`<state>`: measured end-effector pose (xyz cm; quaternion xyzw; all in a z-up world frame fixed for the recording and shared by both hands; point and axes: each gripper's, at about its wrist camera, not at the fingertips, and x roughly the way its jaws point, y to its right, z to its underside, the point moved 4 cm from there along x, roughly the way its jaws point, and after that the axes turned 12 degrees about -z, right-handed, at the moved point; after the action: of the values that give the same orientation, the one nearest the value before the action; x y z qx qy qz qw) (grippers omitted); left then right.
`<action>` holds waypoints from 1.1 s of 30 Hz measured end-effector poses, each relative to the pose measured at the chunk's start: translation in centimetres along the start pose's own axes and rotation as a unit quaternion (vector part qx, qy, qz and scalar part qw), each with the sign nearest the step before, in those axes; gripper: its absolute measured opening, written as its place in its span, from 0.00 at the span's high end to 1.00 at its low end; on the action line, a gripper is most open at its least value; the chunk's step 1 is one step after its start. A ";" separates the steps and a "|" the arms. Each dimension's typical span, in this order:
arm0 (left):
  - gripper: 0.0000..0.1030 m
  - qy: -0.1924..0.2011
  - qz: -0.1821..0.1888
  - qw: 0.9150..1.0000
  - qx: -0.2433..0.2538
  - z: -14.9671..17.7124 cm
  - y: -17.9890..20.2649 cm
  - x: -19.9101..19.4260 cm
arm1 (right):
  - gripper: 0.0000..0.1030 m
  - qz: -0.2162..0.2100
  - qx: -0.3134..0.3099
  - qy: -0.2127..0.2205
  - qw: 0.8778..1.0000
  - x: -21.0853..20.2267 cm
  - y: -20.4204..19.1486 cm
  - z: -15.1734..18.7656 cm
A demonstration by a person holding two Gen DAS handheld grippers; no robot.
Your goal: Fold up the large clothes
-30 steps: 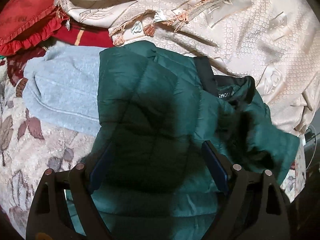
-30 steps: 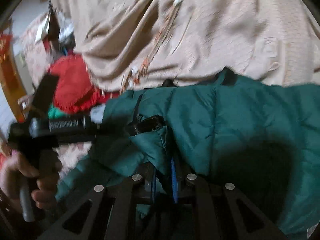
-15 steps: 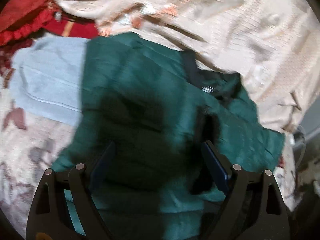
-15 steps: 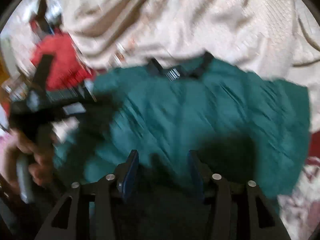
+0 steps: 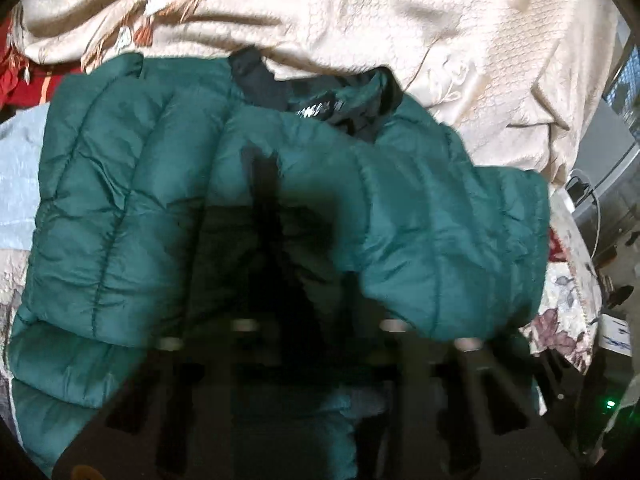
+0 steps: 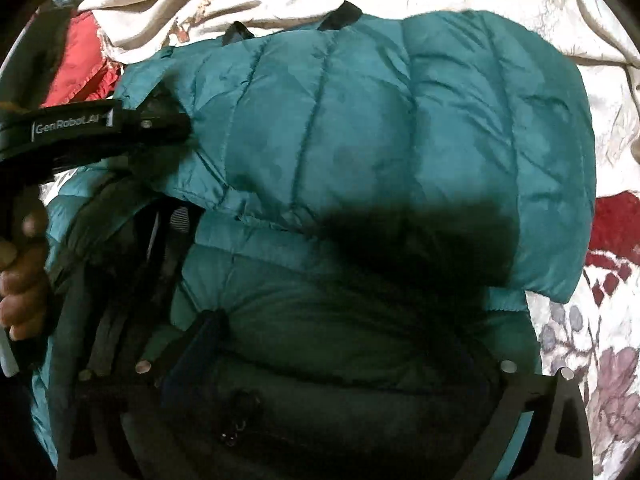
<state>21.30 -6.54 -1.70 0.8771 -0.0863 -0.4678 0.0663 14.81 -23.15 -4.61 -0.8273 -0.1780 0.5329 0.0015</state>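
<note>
- We see the green jacket [image 5: 168, 184] lying on the flowered bedspread [image 6: 580, 344], below a cream blanket [image 5: 420, 32] and over a pale blue garment [image 5: 16, 184].
- Our left gripper [image 6: 176, 120] has just been closing; in the right wrist view its tip presses into a fold at the jacket's left edge, so we take it as pinching that cloth.
- The person's hand [image 6: 20, 276] grasps its handle.
- Our right gripper [image 6: 344, 344] has just been opening; its fingers [image 6: 204, 340] stand wide over the jacket's lower part, gripping nothing.
- A red pillow [image 6: 80, 60] lies at the upper left.
</note>
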 end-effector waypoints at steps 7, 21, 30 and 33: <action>0.88 0.074 -0.017 0.996 -0.038 -2.7 -3.3 -5.6 | 0.00 -0.003 0.011 -0.001 1.000 0.0 0.1 -0.3; 0.67 0.028 -0.141 0.971 -0.189 -3.1 -13.6 -5.6 | 0.02 -0.039 0.037 0.020 0.998 -2.8 1.6 -0.8; 0.63 0.078 -0.111 0.985 -0.106 -3.9 -8.8 -5.1 | 0.05 -0.030 0.026 0.221 0.974 -9.4 5.7 -6.8; 0.63 0.013 -0.150 0.985 -0.081 -2.8 -8.5 -0.9 | 0.06 -0.050 -0.025 0.173 0.983 -5.3 4.0 -7.6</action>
<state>23.90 2.11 -1.06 0.8780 0.0852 -0.4662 0.0675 20.69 -27.07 2.58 -0.8969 -0.2299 0.3759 0.0381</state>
